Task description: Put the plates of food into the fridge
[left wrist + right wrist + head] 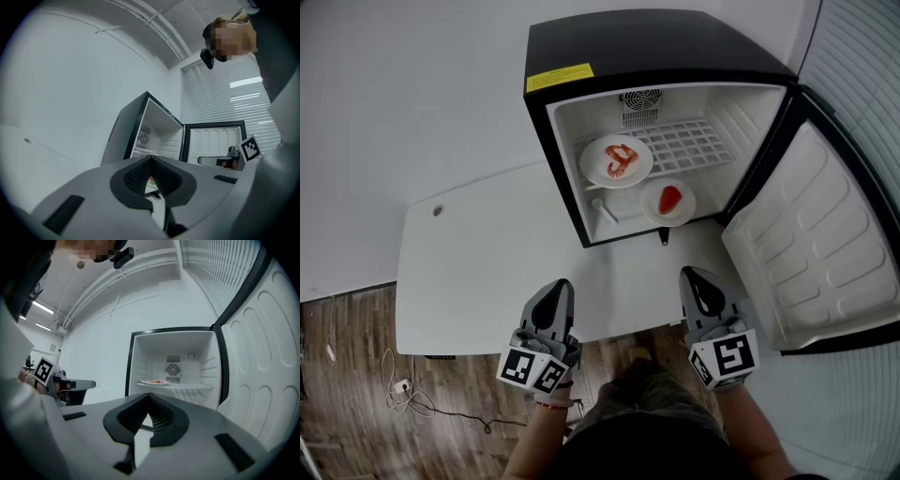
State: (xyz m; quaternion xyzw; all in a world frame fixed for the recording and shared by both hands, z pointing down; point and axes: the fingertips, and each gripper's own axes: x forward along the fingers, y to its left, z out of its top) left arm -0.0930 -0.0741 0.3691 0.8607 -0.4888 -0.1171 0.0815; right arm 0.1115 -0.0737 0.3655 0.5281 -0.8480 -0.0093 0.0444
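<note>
A small black fridge [546, 112] stands open on the white table [478, 272]. On its wire shelf [694, 145] lies a white plate with shrimp [617, 159]; that plate also shows in the right gripper view [152, 381]. Below it, on the fridge floor, sits a second plate with a red slice [667, 202]. My left gripper [558, 292] and right gripper [694, 279] hover side by side over the table's near edge, both shut and holding nothing. In the left gripper view the left gripper [151, 161] points at the fridge [154, 136].
The fridge door [816, 253] hangs wide open to the right, past my right gripper. Window blinds [862, 56] are behind it. Wooden floor with a cable and plug [403, 389] lies to the left below the table.
</note>
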